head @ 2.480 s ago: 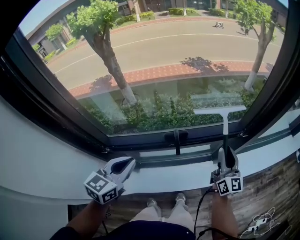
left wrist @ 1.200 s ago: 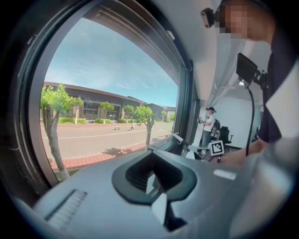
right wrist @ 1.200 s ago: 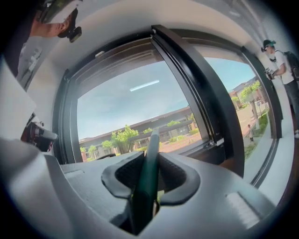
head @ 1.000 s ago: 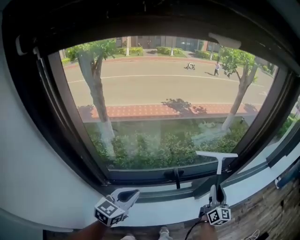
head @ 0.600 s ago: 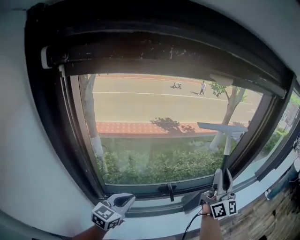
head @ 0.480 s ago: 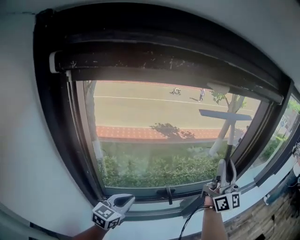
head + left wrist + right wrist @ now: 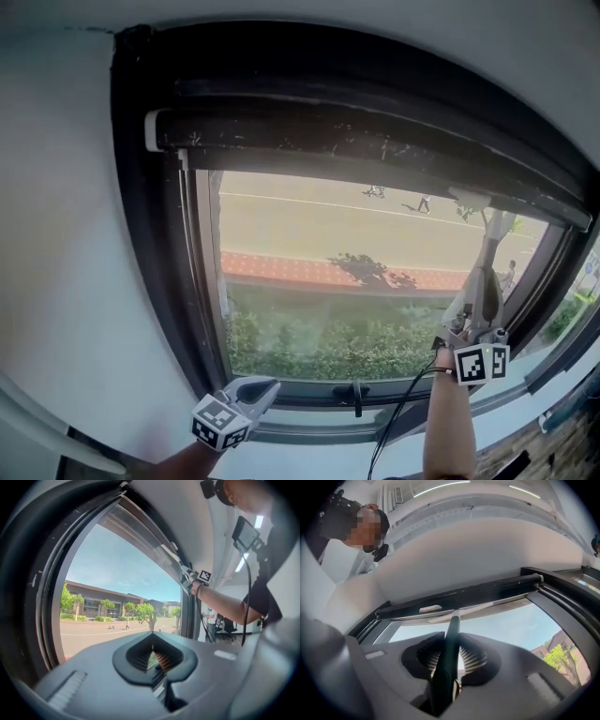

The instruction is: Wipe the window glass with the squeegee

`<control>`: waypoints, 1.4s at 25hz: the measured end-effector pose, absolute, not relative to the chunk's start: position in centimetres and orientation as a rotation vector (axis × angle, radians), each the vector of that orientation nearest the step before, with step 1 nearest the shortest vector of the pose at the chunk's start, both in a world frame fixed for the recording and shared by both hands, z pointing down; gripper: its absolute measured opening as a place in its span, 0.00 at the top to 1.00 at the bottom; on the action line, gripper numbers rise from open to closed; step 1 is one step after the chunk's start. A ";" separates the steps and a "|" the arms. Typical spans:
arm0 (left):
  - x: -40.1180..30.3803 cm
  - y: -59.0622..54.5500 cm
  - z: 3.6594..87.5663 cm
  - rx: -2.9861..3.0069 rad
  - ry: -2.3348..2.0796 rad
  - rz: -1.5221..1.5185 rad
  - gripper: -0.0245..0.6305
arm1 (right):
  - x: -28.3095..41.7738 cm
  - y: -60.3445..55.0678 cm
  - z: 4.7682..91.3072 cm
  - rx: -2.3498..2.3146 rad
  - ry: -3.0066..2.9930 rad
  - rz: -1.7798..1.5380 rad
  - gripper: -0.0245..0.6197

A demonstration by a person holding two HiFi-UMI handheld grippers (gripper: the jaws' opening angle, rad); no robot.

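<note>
The window glass (image 7: 328, 272) fills the middle of the head view, with a street and trees behind it. My right gripper (image 7: 482, 302) is raised at the pane's right side and is shut on the squeegee (image 7: 491, 239) handle. Its pale blade (image 7: 472, 198) lies against the glass just under the dark top frame. In the right gripper view the dark handle (image 7: 449, 644) runs up between the pads to the blade (image 7: 461, 612). My left gripper (image 7: 262, 385) hangs low by the bottom frame, shut and holding nothing. The left gripper view shows its jaws (image 7: 153, 654) together.
A dark roller housing (image 7: 356, 127) spans the window top. A black window handle (image 7: 357, 395) sits on the bottom frame. A cable (image 7: 398, 412) hangs from my right arm. White wall (image 7: 75, 234) flanks the left, and a grey sill (image 7: 309, 461) runs below.
My right gripper has lifted the squeegee from low on the glass up to the top right corner. The head view has tilted upward. My left gripper has stayed low by the sill.
</note>
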State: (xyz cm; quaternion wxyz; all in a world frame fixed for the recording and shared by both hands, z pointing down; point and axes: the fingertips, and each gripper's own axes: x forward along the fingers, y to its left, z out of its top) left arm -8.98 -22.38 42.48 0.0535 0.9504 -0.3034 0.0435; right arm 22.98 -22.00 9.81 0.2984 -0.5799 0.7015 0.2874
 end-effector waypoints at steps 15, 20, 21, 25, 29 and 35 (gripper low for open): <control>-11.3 -21.4 43.7 2.850 -0.966 0.140 0.95 | 22.3 -23.1 11.6 -1.495 1.894 0.656 0.80; -11.6 -20.7 44.5 2.838 -0.962 0.143 0.95 | 22.3 -22.7 13.6 -1.515 1.896 0.624 0.80; -11.6 -20.5 44.8 2.836 -0.959 0.148 0.95 | 22.3 -22.6 14.1 -1.521 1.899 0.613 0.80; -11.7 -19.9 45.3 2.857 -0.962 0.185 0.95 | 22.3 -22.1 16.3 -1.546 1.908 0.573 0.80; -11.8 -19.7 45.7 2.860 -0.977 0.204 0.95 | 22.4 -21.8 18.7 -1.559 1.926 0.538 0.80; -11.1 -18.6 46.3 2.861 -0.955 0.218 0.95 | 22.7 -21.2 21.5 -1.589 1.949 0.502 0.80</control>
